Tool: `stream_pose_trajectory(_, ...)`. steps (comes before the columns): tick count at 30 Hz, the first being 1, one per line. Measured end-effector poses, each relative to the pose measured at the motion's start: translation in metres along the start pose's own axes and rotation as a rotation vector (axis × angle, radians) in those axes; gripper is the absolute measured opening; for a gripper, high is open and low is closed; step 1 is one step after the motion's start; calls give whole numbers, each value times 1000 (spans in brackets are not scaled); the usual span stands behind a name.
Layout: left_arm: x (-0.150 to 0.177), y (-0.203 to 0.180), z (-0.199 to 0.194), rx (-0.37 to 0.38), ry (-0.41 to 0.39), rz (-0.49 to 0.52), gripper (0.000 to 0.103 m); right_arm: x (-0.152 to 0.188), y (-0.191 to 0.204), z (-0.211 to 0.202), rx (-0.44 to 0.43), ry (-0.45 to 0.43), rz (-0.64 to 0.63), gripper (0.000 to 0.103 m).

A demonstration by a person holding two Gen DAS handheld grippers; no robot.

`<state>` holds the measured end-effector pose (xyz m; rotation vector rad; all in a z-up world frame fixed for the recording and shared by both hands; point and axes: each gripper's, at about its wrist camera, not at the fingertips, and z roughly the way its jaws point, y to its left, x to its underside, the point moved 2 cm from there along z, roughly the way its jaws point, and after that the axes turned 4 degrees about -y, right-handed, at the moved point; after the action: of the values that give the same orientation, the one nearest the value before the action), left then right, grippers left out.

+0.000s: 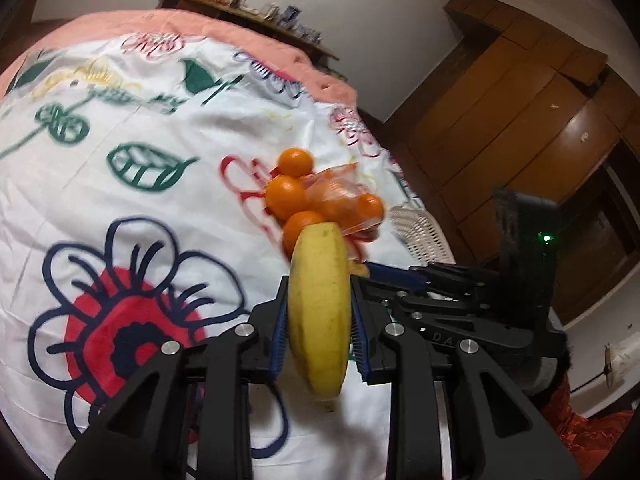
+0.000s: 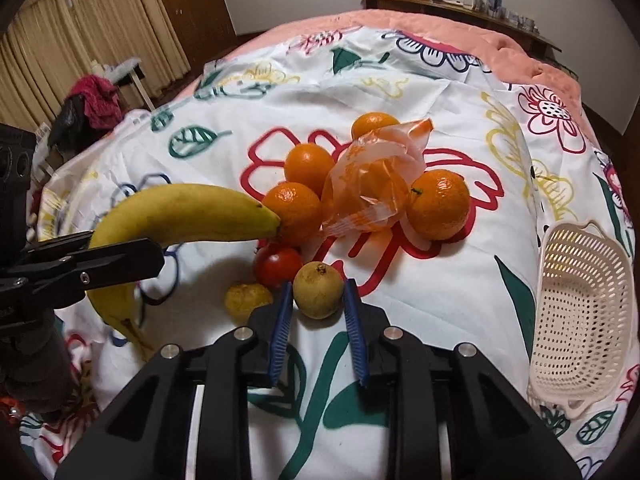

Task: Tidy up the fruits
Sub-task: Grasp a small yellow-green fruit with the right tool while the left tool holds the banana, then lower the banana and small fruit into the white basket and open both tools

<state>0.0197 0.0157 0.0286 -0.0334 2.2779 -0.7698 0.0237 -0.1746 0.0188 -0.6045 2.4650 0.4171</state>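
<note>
My left gripper (image 1: pixel 320 280) is shut on a yellow banana (image 1: pixel 318 312) and holds it off the flowered bedsheet; the right wrist view shows that banana (image 2: pixel 180 212) curving up beside the oranges. My right gripper (image 2: pixel 318 284) points down at the sheet, and its blue pads press both sides of a round brownish-green fruit (image 2: pixel 319 296). Just behind that fruit lie a red tomato (image 2: pixel 278 266) and a small yellow fruit (image 2: pixel 248 300). Several oranges (image 2: pixel 438 204) sit around a crumpled orange plastic bag (image 2: pixel 372 184), which holds one more.
A cream perforated basket (image 2: pixel 580 312) lies on the sheet at the right, near the bed's edge. The floral sheet (image 2: pixel 400 360) covers a pink blanket (image 2: pixel 520 52). A shelf with small items runs along the far wall; wooden cupboards stand beyond the bed.
</note>
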Motion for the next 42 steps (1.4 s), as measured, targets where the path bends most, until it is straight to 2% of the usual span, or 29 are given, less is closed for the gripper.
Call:
stream_pose_trajectory(7, -10, -22, -7, 16, -19, 46, 27, 4, -26, -39, -14, -109, 92, 26)
stream_pose_trajectory(12, -18, -37, -12, 25, -33, 75, 27, 13, -72, -64, 47, -172, 206, 27)
stream_pose_trajectory(19, -29, -63, -6, 51, -33, 112, 27, 41, -153, -61, 173, -159, 378, 27)
stream_pose_trajectory(24, -33, -81, 7, 53, -10, 142, 27, 63, -199, -50, 204, -142, 485, 28)
stream_pose_trajectory(34, -49, -126, 61, 64, 63, 214, 27, 83, -223, -55, 197, -199, 565, 43)
stream_pose_trajectory(42, -51, -170, 126, 81, 155, 300, 27, 93, -230, -70, 214, -274, 577, 46)
